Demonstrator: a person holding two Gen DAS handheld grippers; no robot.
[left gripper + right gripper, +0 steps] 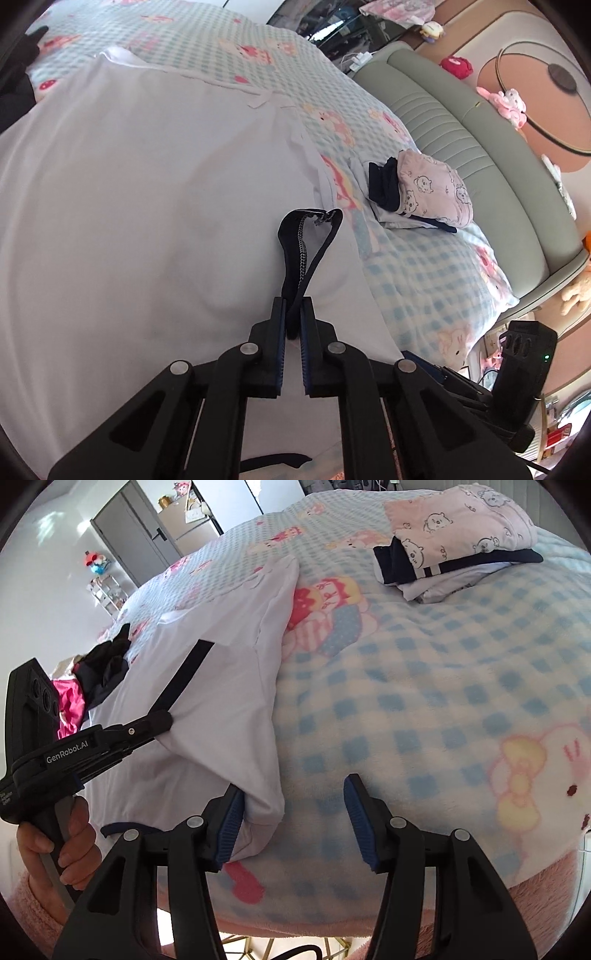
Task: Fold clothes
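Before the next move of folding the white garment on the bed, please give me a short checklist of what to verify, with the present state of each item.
1. Left gripper holds the garment: ok, jaws shut on the dark collar strip.
2. Right gripper has a grasp: not ok, jaws open; one pad touches the white garment at its corner, nothing is clamped.
3. Garment lies flat: cannot tell; the middle looks smooth, the corner near the right gripper is bunched.
4. Space on the blanket beside the garment: ok, bare.
5. Folded stack stays apart from the garment: ok.
6. Dark clothes pile clear of the garment: not ok, it overlaps the far edge.
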